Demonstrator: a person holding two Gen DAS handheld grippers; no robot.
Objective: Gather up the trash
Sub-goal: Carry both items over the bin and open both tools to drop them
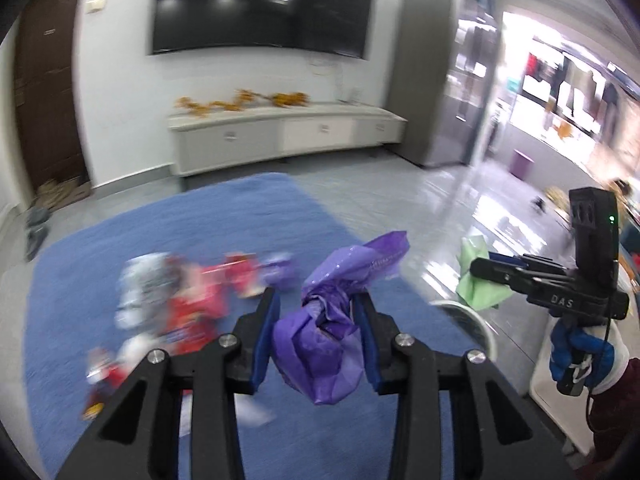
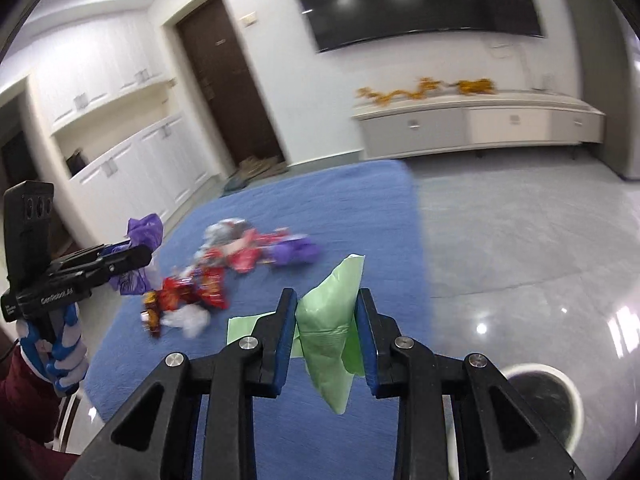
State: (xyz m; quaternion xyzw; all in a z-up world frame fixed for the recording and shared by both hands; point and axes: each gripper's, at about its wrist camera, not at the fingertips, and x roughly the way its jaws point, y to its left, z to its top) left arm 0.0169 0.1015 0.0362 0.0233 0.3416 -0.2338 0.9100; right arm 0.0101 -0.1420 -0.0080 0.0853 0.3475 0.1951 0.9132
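My left gripper (image 1: 318,316) is shut on a crumpled purple plastic bag (image 1: 332,320) and holds it above the blue rug (image 1: 200,232). My right gripper (image 2: 326,316) is shut on a light green bag (image 2: 330,328), held above the rug's edge. In the left wrist view the right gripper (image 1: 480,272) shows at the right with the green bag (image 1: 478,280). In the right wrist view the left gripper (image 2: 140,256) shows at the left with the purple bag (image 2: 140,232). A pile of red, silver and purple wrappers (image 2: 224,268) lies on the rug; it is blurred in the left wrist view (image 1: 180,308).
A white-rimmed trash bin with a dark inside (image 2: 548,400) stands on the glossy grey floor at lower right; its rim (image 1: 468,320) shows under the right gripper. A low white cabinet (image 1: 280,132), a wall TV (image 1: 260,4) and a dark door (image 2: 228,80) lie beyond.
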